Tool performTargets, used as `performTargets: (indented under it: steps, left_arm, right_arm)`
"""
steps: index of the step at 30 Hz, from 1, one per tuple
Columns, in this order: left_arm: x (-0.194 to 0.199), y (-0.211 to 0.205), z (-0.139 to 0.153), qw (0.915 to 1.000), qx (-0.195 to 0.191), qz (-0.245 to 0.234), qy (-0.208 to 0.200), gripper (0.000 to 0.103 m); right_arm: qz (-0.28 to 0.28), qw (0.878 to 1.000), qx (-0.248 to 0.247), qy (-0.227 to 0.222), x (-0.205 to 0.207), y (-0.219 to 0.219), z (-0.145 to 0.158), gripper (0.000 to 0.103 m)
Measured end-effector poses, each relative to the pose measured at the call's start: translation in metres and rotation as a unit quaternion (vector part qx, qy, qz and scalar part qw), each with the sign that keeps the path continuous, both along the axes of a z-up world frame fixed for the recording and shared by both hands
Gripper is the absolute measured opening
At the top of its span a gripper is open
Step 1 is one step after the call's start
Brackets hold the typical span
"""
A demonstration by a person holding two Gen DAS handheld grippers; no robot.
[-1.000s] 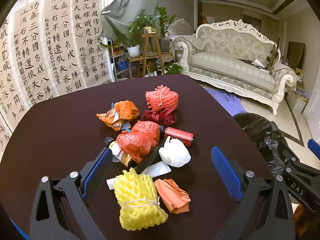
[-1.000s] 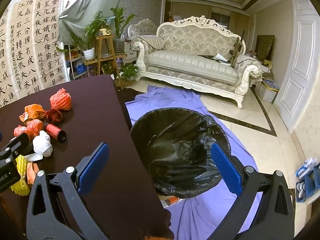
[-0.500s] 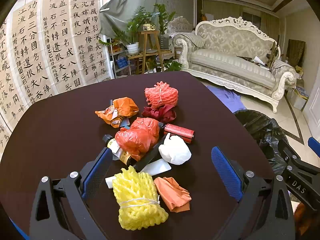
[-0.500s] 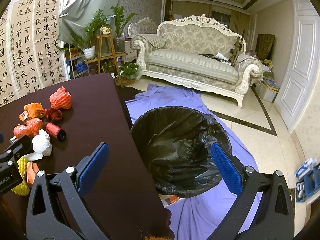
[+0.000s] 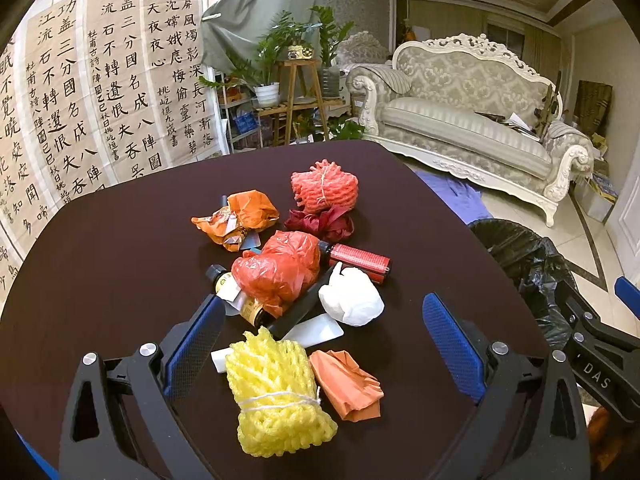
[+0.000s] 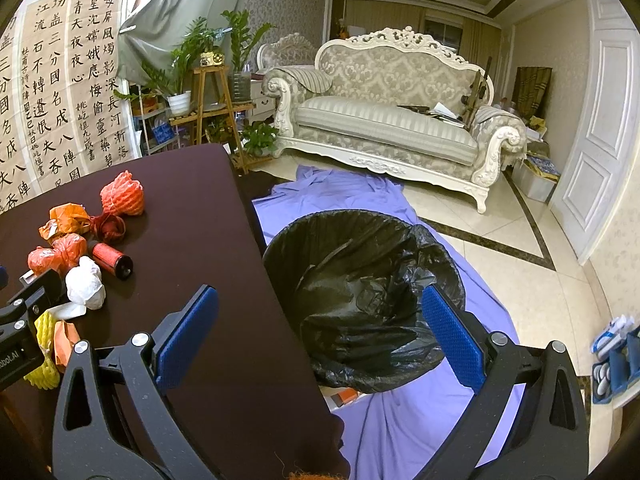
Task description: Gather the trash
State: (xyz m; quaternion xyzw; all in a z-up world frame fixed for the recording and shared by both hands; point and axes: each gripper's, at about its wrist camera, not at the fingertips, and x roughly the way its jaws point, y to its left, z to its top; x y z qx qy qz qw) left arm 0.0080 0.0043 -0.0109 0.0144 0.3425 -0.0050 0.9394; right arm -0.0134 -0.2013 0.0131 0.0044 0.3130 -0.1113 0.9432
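Both jaws spread and gripping nothing, the left hand-held gripper [image 5: 320, 336] is hovering over a yellow foam net [image 5: 276, 392] on the tabletop [image 5: 120, 260] while the right hand-held gripper [image 6: 320, 328] is hanging near the black-lined bin [image 6: 360, 292].

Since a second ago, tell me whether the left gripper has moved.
Yes, slightly: the left gripper drifted left, since the yellow foam net now sits a little further right between its fingers.

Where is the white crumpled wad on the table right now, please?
In the left wrist view the white crumpled wad lies mid-pile, just right of the red plastic bag and below the red cylinder.
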Motion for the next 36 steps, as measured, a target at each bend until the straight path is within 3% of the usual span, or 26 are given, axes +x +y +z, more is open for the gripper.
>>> performTargets:
  steps: [26,36]
  left_arm:
    - [0.0,0.001,0.0,1.0,-0.002,0.0,0.003,0.096]
    - [0.001,0.001,-0.001,1.0,-0.002,0.0,0.004,0.096]
  right_arm:
    - [0.0,1.0,0.0,0.001,0.0,-0.002,0.001,0.099]
    - [-0.002,1.0,0.004,0.004,0.001,0.004,-0.017,0.099]
